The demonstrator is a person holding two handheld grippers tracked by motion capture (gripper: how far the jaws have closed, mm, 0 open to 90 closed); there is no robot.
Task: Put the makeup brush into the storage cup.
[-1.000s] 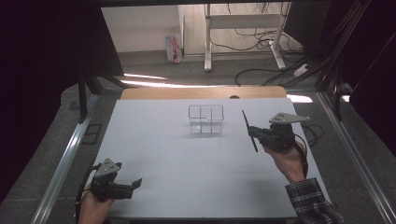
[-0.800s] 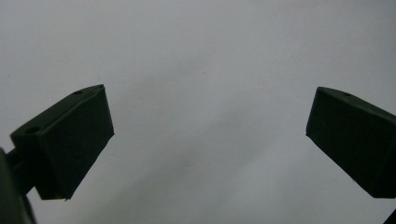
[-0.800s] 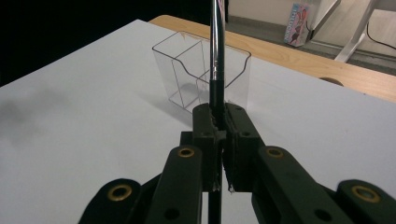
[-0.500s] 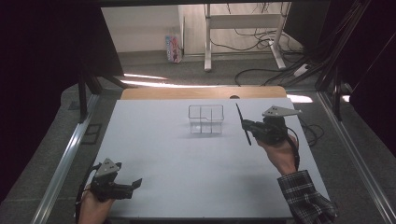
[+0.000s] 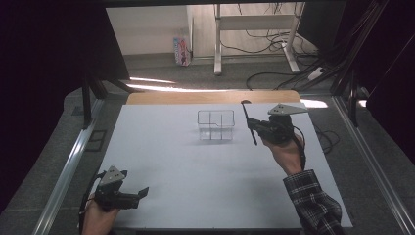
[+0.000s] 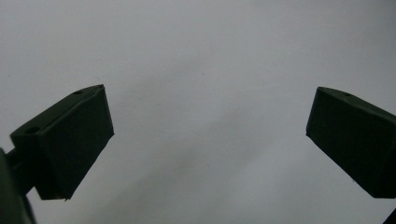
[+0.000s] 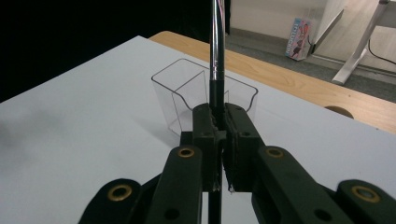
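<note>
White tabletop [image 5: 195,181] spreads under both hands, seen from above and from behind the person; at the near left edge the left gripper [image 5: 142,192] lies low over that surface in the person's left hand [image 5: 98,220], pointing toward the table's middle; its own camera shows its two black jaws standing wide apart with nothing between them, bare white table [image 6: 205,93] beyond them; farther up and to the right of that gripper, well apart from it, stands a clear plastic organiser [image 5: 216,125], a small see-through box split into compartments by thin walls, upright on the white surface; just to the right of the box, near it but not touching it, the right gripper [image 5: 250,125] is held above the table in the person's right hand [image 5: 286,152], a plaid sleeve [image 5: 313,205] trailing back toward the near right corner; its jaws are pressed together on a thin dark rod-shaped utensil [image 5: 248,122], which runs past the jaws on both sides, one end toward the far side with a small rounded tip, the other end toward the near side; what kind of utensil it is cannot be told; from the right gripper's own camera, the clamped jaws grip the dark handle of the utensil [image 7: 215,60], whose shiny shaft rises straight up out of them, and the clear organiser [image 7: 187,88] sits directly beyond the jaw tips, its open compartments facing up.
</note>
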